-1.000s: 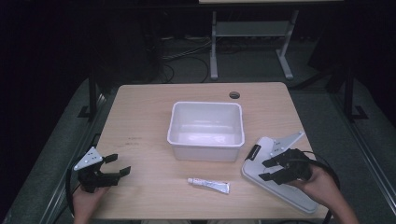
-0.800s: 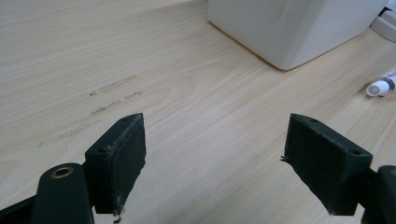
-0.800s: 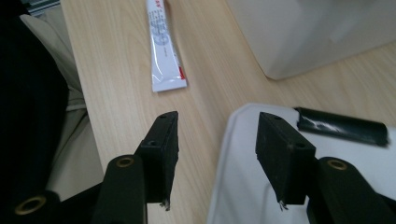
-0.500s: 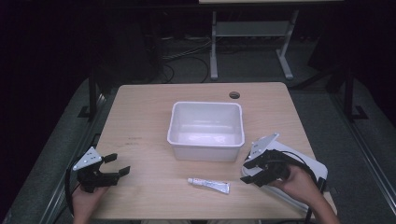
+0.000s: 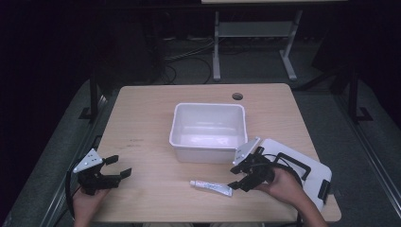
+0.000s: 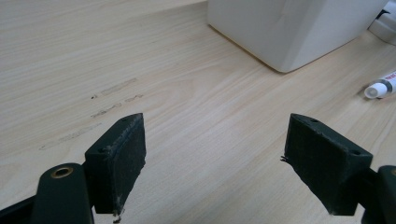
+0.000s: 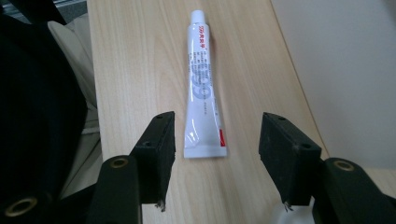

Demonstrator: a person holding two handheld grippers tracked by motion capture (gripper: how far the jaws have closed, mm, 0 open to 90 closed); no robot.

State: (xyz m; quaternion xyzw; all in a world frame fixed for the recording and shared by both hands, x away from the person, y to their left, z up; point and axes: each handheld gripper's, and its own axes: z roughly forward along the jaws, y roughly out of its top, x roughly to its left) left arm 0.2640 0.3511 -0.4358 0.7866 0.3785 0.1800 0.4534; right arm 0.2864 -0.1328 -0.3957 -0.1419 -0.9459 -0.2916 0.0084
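Bare table [image 5: 142,118] left of the white bin [image 5: 208,130], tube [image 5: 211,187] lying just before it, lid [image 5: 302,170] blocking right

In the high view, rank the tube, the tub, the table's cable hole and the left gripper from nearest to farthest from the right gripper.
From the right gripper:
1. Tube, just to its left, by the jaws.
2. Tub, just beyond it at table centre.
3. Cable hole, at the far edge.
4. Left gripper, across the table at the near left.

Tub [image 5: 208,130] mid-table [image 5: 142,118]; tube [image 5: 211,187] in front; lid [image 5: 302,172] right of tube.
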